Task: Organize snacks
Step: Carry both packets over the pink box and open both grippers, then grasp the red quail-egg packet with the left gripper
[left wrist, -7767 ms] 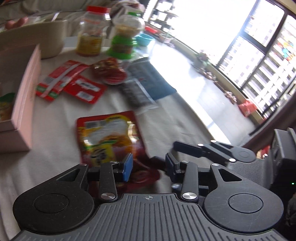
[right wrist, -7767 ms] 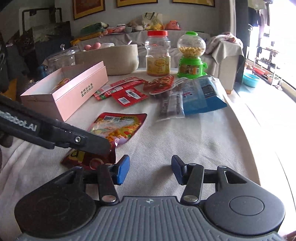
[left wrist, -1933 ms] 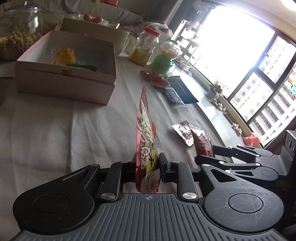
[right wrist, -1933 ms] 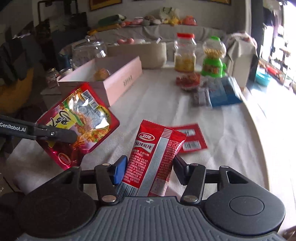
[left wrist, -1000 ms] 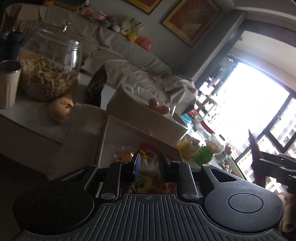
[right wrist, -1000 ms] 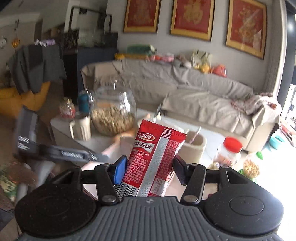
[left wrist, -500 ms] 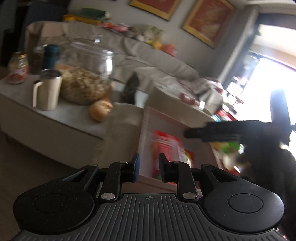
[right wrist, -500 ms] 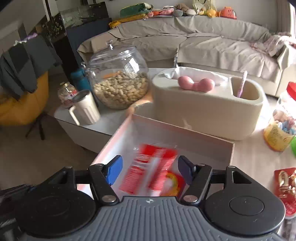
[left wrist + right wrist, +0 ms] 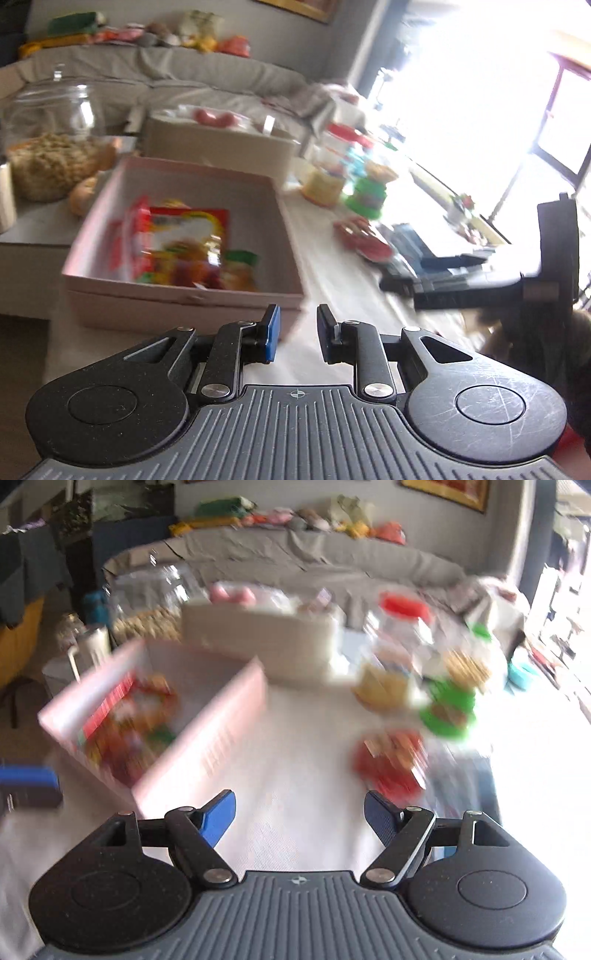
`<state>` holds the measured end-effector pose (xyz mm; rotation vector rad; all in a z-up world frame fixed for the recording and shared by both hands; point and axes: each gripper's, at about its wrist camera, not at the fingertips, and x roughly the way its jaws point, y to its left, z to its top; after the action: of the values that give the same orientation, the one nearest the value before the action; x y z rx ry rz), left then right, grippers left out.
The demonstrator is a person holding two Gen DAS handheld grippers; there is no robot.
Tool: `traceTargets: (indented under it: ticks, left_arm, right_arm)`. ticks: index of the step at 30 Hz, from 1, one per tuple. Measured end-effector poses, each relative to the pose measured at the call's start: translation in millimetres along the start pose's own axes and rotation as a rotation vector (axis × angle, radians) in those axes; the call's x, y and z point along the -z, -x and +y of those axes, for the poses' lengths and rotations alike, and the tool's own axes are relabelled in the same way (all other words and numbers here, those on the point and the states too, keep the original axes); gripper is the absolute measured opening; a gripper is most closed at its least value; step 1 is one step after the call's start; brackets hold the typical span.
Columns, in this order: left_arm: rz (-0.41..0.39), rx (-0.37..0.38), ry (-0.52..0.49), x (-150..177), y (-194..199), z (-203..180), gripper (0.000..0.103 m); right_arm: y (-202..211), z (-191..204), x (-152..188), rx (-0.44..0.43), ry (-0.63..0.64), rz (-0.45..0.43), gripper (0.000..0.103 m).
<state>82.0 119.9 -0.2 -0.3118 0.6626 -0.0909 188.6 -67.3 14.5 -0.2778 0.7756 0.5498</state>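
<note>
The left gripper hovered empty near the front wall of the pink box, its jaws a narrow gap apart with nothing between them. The right gripper had just been opening its jaws; they stood wide apart and empty above the white tablecloth. Inside the box lay the snack packets: a red and yellow packet and a slim red packet just beside it on its left. More snacks stayed out on the cloth: a red packet, blurred, near a green-based candy dispenser and a red-lidded jar
</note>
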Motion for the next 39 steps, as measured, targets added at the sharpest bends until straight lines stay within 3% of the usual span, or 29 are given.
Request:
traceTargets:
  ticks: [5, 9, 14, 17, 20, 24, 28, 32, 33, 39]
  left_arm:
    - [0.068, 0.079, 0.017, 10.0, -26.1, -26.2, 0.025]
    - [0.151, 0.119, 0.025, 22.3, -56.2, -43.1, 0.025]
    - [0.201, 0.072, 0.038, 34.9, -77.0, -57.4, 0.025]
    - [0.204, 0.02, 0.014, 40.6, -77.4, -62.1, 0.025]
    - [0.211, -0.002, 0.016, 42.5, -71.9, -61.6, 0.025]
    - [0.198, -0.039, 0.009, 40.4, -64.5, -58.6, 0.025]
    - [0.204, -0.023, 0.009, 39.0, -63.2, -56.0, 0.025]
    - [0.214, 0.007, 0.033, 38.8, -70.8, -52.0, 0.025]
    - [0.217, 0.012, 0.04, 38.9, -71.7, -50.8, 0.025]
    - [0.227, 0.026, 0.062, 40.0, -75.8, -49.9, 0.025]
  right_arm:
    - [15.9, -36.7, 62.2, -0.037, -0.134, 0.057, 0.077]
    - [25.5, -50.2, 80.8, 0.006, -0.16, -0.007, 0.077]
    - [7.4, -62.7, 49.2, 0.049, -0.174, -0.098, 0.077]
    - [-29.2, -62.0, 12.2, 0.055, -0.131, -0.109, 0.077]
    - [-71.1, -66.4, -24.8, 0.09, -0.201, -0.106, 0.077]
    - [-122.7, -74.8, -54.9, 0.121, -0.281, -0.04, 0.081]
    - [-144.7, -71.3, -52.6, 0.103, -0.234, 0.017, 0.079]
    - [-119.2, -63.8, -32.6, 0.065, -0.172, 0.001, 0.045]
    - [-110.0, -63.7, -26.6, 0.04, -0.169, 0.0, 0.027]
    - [-60.7, -60.8, 16.7, -0.121, -0.173, 0.036, 0.023]
